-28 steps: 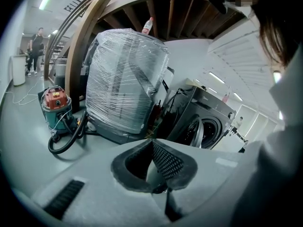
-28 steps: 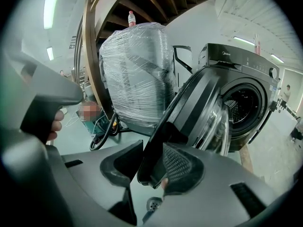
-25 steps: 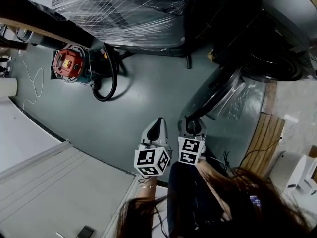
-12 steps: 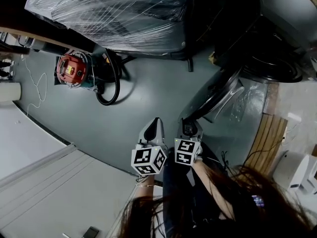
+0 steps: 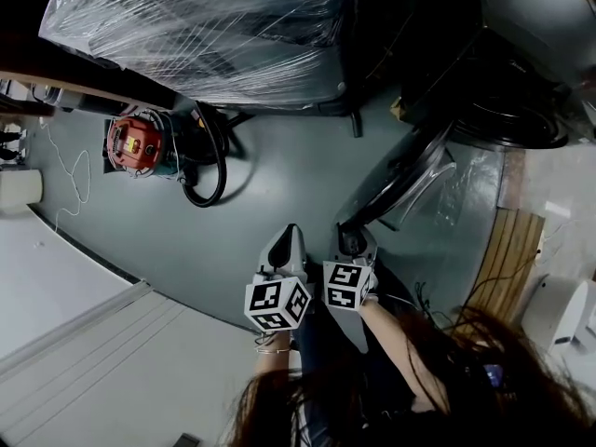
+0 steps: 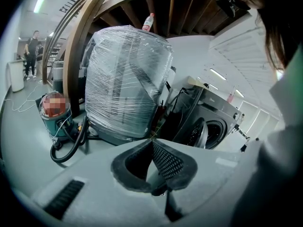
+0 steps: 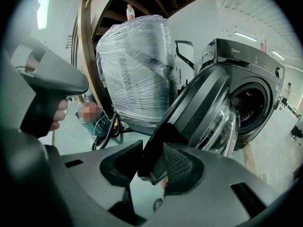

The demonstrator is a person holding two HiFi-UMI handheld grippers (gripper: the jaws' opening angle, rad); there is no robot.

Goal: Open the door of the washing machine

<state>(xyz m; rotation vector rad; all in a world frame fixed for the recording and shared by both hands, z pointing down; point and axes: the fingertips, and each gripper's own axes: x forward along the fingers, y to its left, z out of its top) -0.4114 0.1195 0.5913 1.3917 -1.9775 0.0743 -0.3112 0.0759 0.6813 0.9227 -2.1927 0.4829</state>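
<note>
The dark washing machine (image 5: 521, 73) stands at the top right of the head view, its round door (image 5: 410, 180) swung out toward me. My right gripper (image 5: 356, 240) is shut on the door's outer edge. In the right gripper view the door rim (image 7: 203, 108) runs down between the pads of the right gripper (image 7: 154, 167), and the drum opening (image 7: 248, 103) shows behind it. My left gripper (image 5: 287, 245) hangs just left of the right one. It is shut on nothing, and in the left gripper view the tips of the left gripper (image 6: 151, 143) touch. The washing machine (image 6: 213, 122) lies beyond them.
A large machine wrapped in clear film (image 5: 223, 35) stands left of the washer. A red and teal vacuum cleaner (image 5: 140, 142) with a black hose (image 5: 209, 166) sits on the grey floor. Wooden planks (image 5: 507, 250) lie at the right, and a white panel (image 5: 74, 343) at the lower left.
Both grippers have drifted slightly left and back. The right one has kept its hold on the door's edge, and the door has come a little further out.
</note>
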